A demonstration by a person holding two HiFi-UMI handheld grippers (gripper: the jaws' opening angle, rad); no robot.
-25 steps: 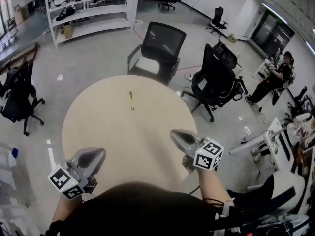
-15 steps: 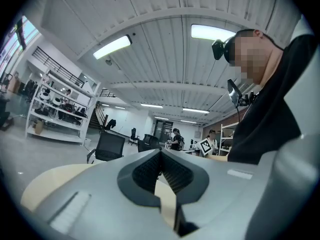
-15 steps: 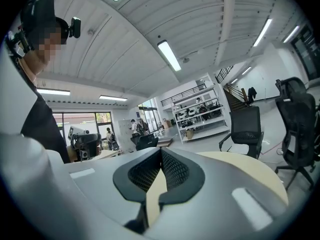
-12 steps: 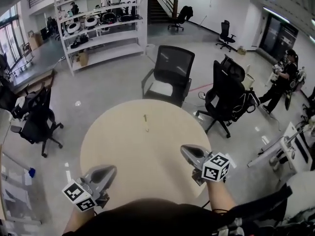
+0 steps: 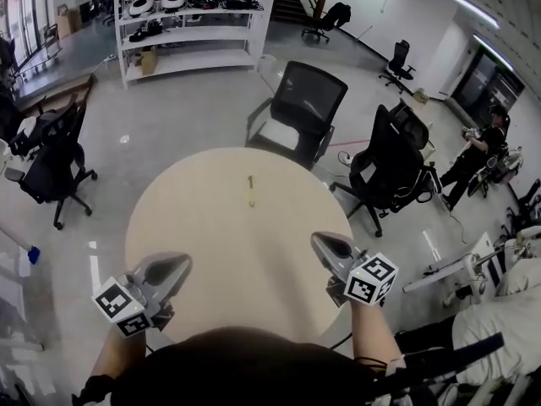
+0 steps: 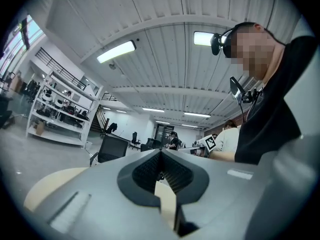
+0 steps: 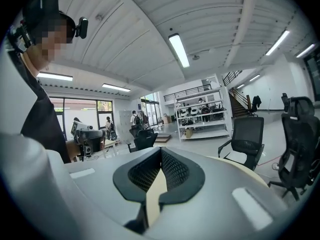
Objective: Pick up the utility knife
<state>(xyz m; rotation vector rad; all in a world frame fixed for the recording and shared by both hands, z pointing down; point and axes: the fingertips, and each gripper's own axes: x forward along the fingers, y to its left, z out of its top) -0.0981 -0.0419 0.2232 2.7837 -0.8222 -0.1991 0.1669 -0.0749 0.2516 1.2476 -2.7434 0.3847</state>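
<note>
- Grey two-jaw left gripper (image 5: 179,262), with a black-and-white marker cube at its rear: the jaws are together at the tips with nothing between them. It is held over the near left part of the table.
- Grey two-jaw right gripper (image 5: 319,240), with the same marker cube: the jaws are pressed together and empty. It is held over the near right part of the table.
- Slim yellow-and-black utility knife (image 5: 250,190): it lies flat on the table, well ahead of both pairs of fingertips. It sits roughly midway between the two grippers and touches neither.
- Round pale-beige table (image 5: 190,222): its surface lies beneath and ahead of both sets of fingertips.
- Black mesh-backed office chair (image 5: 304,108): it stands on the floor past the far table edge, beyond the knife.
- Second black office chair (image 5: 390,163): it stands off the table, ahead and to the right of the right fingertips.
- White metal shelving rack (image 5: 190,28): it stands far ahead of the left fingertips, loaded with assorted gear.
</note>
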